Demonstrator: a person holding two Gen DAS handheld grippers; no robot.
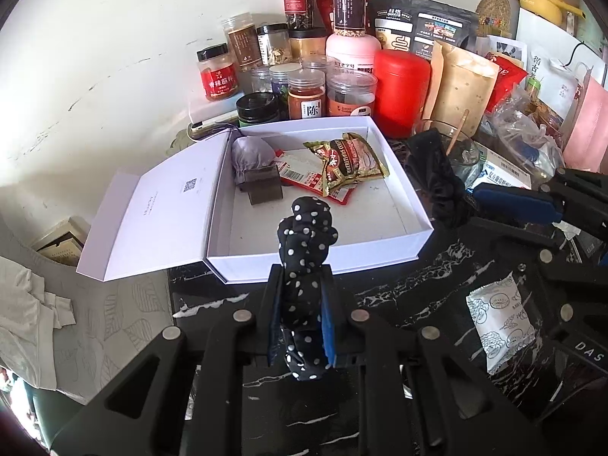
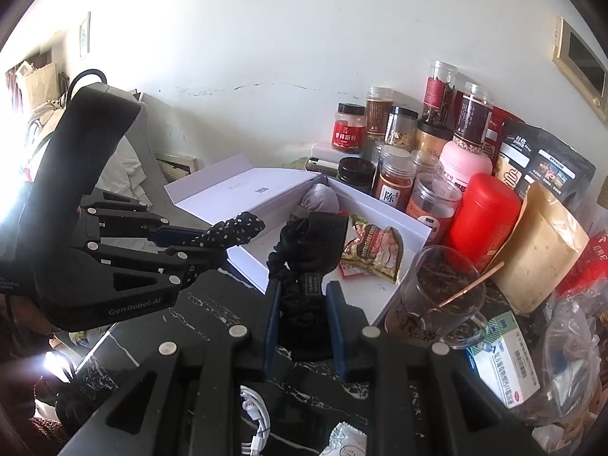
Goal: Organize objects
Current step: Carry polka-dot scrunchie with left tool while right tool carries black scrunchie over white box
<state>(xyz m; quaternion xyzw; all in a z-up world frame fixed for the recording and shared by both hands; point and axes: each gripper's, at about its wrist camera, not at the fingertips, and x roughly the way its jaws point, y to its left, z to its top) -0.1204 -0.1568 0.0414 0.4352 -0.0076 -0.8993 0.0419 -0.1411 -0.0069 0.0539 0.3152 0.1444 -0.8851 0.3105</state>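
Observation:
My left gripper [image 1: 302, 288] is shut on a black polka-dot scrunchie [image 1: 304, 243] and holds it upright just in front of the open white box [image 1: 402, 205]. The same scrunchie [image 2: 231, 233] and left gripper [image 2: 205, 247] show at the left in the right wrist view. My right gripper [image 2: 304, 292] is shut on a plain black scrunchie [image 2: 304, 254] with a small label, near the box's [image 2: 383, 304] front right corner. It also shows in the left wrist view [image 1: 440, 174]. In the box lie a grey pouch [image 1: 250, 154], a dark block [image 1: 264, 188] and snack packets [image 1: 349, 161].
Jars and a red canister [image 1: 401, 91] crowd the wall behind the box. A glass mug [image 2: 433, 296] with a stick stands right of the box, beside a medicine carton [image 2: 501, 364]. A white sachet [image 1: 501, 315] lies on the black marble table. The box lid [image 1: 152, 224] lies open to the left.

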